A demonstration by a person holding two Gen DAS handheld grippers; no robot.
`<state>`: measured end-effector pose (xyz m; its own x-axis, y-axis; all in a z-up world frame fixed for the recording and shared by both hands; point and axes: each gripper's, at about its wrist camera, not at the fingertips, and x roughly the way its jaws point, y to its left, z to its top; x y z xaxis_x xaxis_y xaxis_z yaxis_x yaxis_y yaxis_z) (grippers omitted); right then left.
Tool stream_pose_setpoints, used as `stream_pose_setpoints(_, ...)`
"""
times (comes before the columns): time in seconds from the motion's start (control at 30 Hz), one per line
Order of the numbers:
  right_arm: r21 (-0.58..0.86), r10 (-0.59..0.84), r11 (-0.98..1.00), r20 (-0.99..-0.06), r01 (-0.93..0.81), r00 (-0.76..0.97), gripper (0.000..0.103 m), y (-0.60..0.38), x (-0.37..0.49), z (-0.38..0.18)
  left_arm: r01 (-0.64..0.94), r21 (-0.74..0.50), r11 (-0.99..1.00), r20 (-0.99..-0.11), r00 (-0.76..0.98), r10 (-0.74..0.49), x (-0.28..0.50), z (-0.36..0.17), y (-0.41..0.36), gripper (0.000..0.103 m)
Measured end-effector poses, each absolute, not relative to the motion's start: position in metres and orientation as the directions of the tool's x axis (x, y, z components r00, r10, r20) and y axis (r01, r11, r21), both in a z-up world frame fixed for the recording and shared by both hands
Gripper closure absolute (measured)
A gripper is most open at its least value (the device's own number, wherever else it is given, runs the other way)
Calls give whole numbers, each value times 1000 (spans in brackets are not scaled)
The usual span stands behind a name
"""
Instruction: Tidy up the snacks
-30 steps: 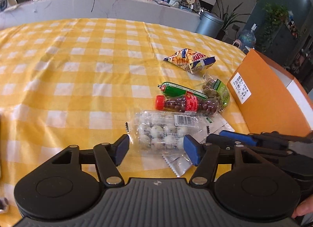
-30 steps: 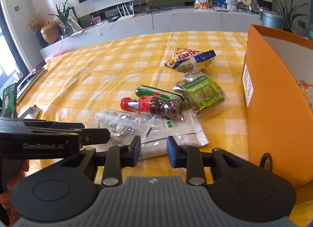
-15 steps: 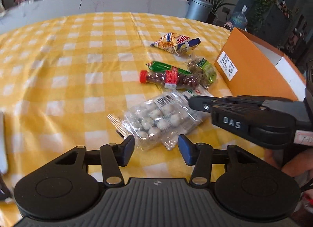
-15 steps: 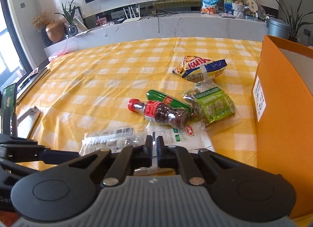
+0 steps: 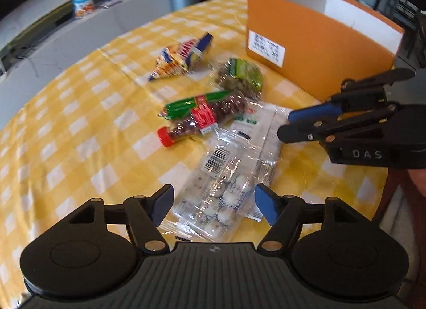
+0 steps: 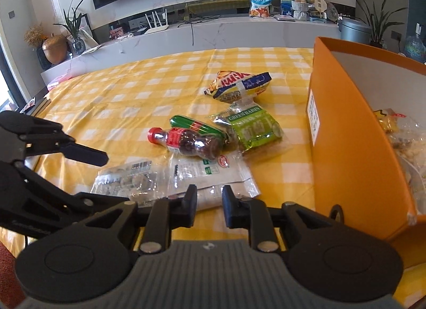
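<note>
Hovering low over the yellow-checked table (image 5: 80, 133), left hand-held gripper (image 5: 213, 209) has its jaws spread wide, empty, straddling the near end of the clear bag of white candies (image 5: 217, 183). Landmark: orange box (image 5: 314, 50), far right of the table.

- Left of the box, farthest: crisp packet (image 5: 183, 57). Nearer the box: green raisin bag (image 5: 243, 74).
- Toward the candy bag from there: green stick pack (image 5: 197, 102) touching the red-capped bottle (image 5: 202, 120); a flat white sachet (image 5: 255, 122) lies under the bottle's base and beside the candy bag.
- Right hand-held gripper (image 6: 209, 206): jaws part-open, holding nothing, just short of the sachet's edge, beside the box wall.

Judgement: the candy bag goes next. Close on the bag's body, not its slippery loose film; lift clear of the sachet before swinging over the box rim.
</note>
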<state>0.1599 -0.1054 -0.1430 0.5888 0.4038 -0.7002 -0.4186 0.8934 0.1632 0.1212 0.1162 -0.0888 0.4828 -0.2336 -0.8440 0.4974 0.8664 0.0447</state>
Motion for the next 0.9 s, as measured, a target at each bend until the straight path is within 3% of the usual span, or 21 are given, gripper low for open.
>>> stream_pose_setpoints(0.1,164,384,907,-703,-389,599,72,-108,160,-144,517,36,855,-851,465,-245,126,-94,113,13)
stream_pose_setpoints(0.17,181,384,910,-704,-373,597,70,-111,158,-144,483,-5,875,-855,453,-255,129,-95,115,13)
stream_pose_setpoints(0.23,198,388,911,-710,-362,588,65,-113,154,-145,432,-44,901,-853,453,-259,128,-94,119,17)
stream_pose_setpoints(0.43,264,406,910,-722,-319,560,66,-116,149,-155,321,-76,944,-860,457,-225,118,-93,110,20)
stream_pose_setpoints(0.57,276,410,910,-715,-310,567,66,-115,156,-157,231,-126,965,-853,472,-224,112,-91,116,31)
stream_pose_setpoints(0.73,341,419,908,-718,-245,556,65,-113,168,-156,45,-39,998,-851,522,-57,105,-90,127,34)
stream_pose_setpoints(0.9,249,340,940,-721,-232,603,60,-88,163,-156,-13,-49,999,-842,538,-34,101,-93,132,34)
